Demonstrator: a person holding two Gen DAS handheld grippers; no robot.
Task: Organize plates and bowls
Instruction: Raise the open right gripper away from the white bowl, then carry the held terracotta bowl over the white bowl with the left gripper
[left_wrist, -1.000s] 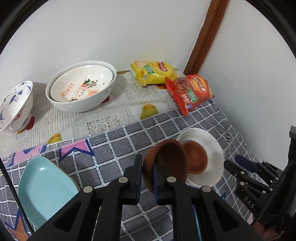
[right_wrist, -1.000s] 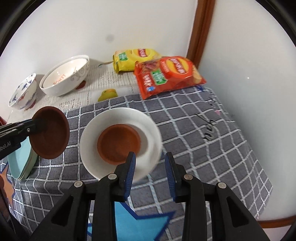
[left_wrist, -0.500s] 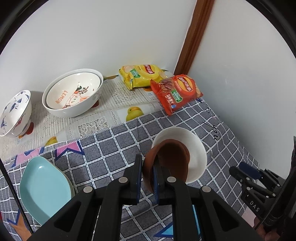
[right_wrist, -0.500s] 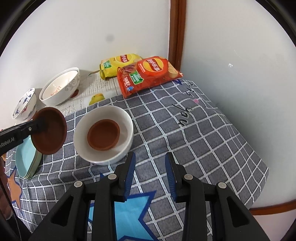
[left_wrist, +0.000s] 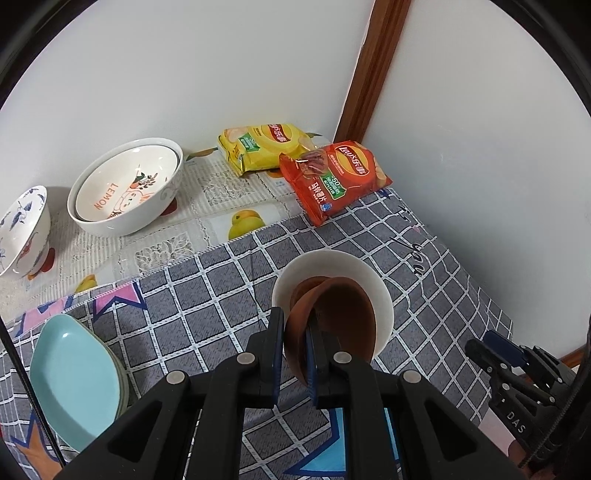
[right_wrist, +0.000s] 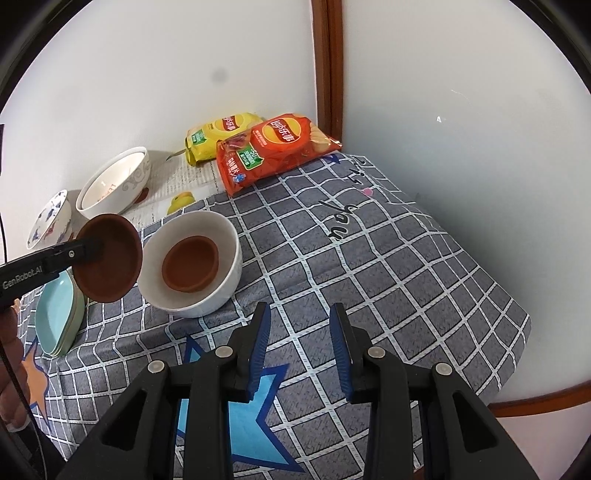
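Left wrist view: brown dish (left_wrist: 332, 325) pinched by its rim in the left gripper (left_wrist: 295, 354), tilted on edge, held off the cloth just beside and above the white bowl (left_wrist: 380, 291). Right wrist view shows 1 more brown dish (right_wrist: 190, 264) already lying flat inside that white bowl.

Step in hand, as I judge it: nesting the 2nd brown dish onto the 1st. Next move calls for levelling the dish, centring it over the white bowl, lowering, then letting go.

Right gripper (right_wrist: 301, 350) on the near side of the white bowl, jaws partly apart, nothing between them.

Left of the white bowl: stacked teal plates (left_wrist: 74, 376). Beyond it: 2 nested bowls (left_wrist: 125, 192), inner 1 printed "LEMON"; a blue-patterned bowl (left_wrist: 22, 229).

Behind the white bowl: red crisp bag (left_wrist: 332, 181) and yellow crisp bag (left_wrist: 262, 147), both Lay's. Left tool reads "GenRobot.AI", right tool "DAS".
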